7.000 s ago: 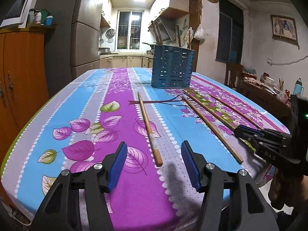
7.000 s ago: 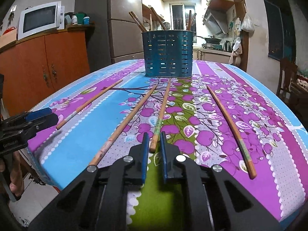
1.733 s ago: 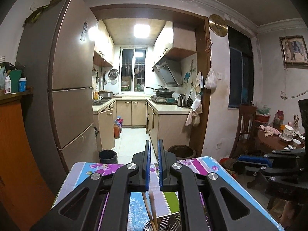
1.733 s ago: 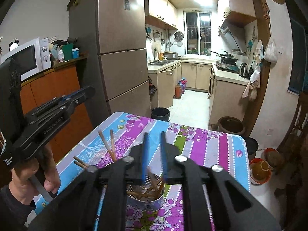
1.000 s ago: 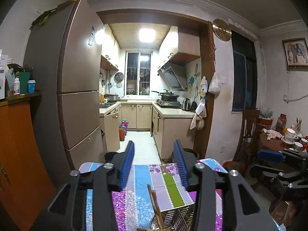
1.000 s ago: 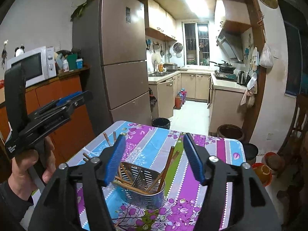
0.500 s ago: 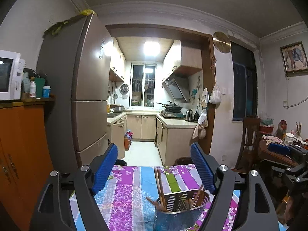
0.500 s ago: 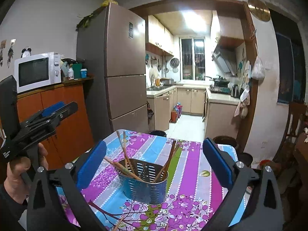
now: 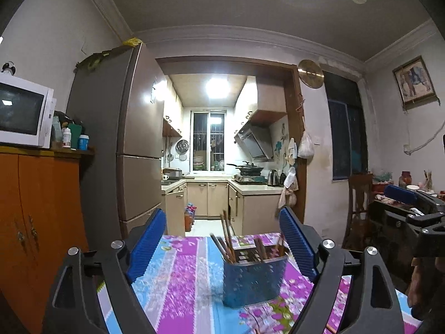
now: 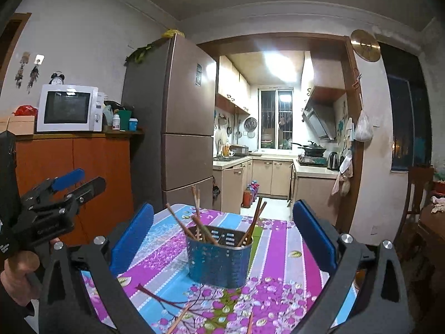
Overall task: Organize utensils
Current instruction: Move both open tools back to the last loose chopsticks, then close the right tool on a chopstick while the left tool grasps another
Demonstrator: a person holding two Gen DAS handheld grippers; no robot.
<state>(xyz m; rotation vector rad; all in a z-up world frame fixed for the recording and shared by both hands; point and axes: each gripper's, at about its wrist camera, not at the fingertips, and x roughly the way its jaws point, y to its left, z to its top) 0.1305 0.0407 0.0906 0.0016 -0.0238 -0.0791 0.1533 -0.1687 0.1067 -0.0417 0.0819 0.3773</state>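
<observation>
1. Left gripper (image 9: 222, 247): its jaws are opening, nothing between them; it points level toward the blue perforated utensil holder (image 9: 254, 279) on the table.
2. Right gripper (image 10: 222, 243): jaws spread wide and empty, aimed at the same holder (image 10: 219, 263).
3. Step in hand, as judged: between picks, both tools free after delivering chopsticks (image 10: 198, 217) that stand leaning in the holder.
4. Next move calls for lowering to the loose chopsticks (image 10: 178, 318) lying on the flowered tablecloth (image 10: 281, 253) at the near edge, and closing on one.
5. Surroundings: refrigerator (image 10: 180, 128), microwave (image 10: 68, 108), orange cabinet (image 10: 78, 175), kitchen beyond.
6. Obstruction: none apparent; the other gripper, held in a hand (image 10: 19, 272), stands well apart.
</observation>
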